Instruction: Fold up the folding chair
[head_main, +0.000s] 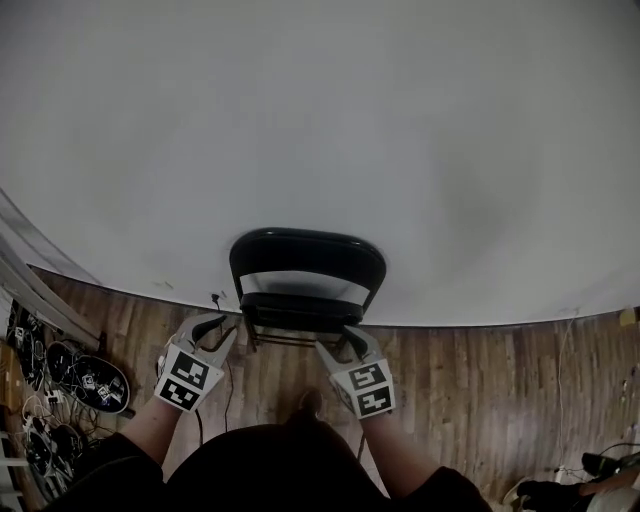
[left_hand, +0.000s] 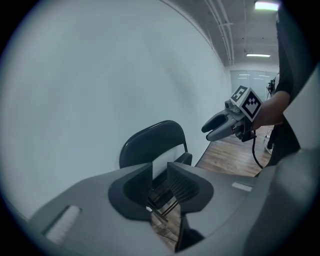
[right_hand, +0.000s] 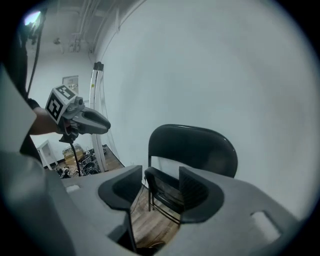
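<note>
At the far left, a heap of cables and round black gear (head_main: 82, 382) lies on the wood floor (head_main: 470, 390) beside the white wall (head_main: 320, 120).

Next comes the left gripper (head_main: 222, 328), held out from a dark sleeve with its marker cube facing up. Its jaws stand only a narrow way apart. Nothing is between them (the left gripper view shows just the chair's seat and legs through the slit, further off). It points forward and down, towards the chair's left side, and is short of it.

The chair (head_main: 305, 280) is in the middle. It is black, with a rounded backrest, and stands on the floor with its back close to the wall. It is not yet folded: the seat is down and juts towards the person, and the legs are spread beneath it.

The right gripper (head_main: 337, 342) is just right of centre, level with the left one and near the seat's front edge. Its jaws gape wide and hold nothing. In the right gripper view the seat and backrest are framed in the gap, but beyond the pads and not between them. The left gripper view shows this gripper in the air, apart from the chair.

At the lower right edge more dark gear (head_main: 590, 478) lies on the floor, too dim to make out.
</note>
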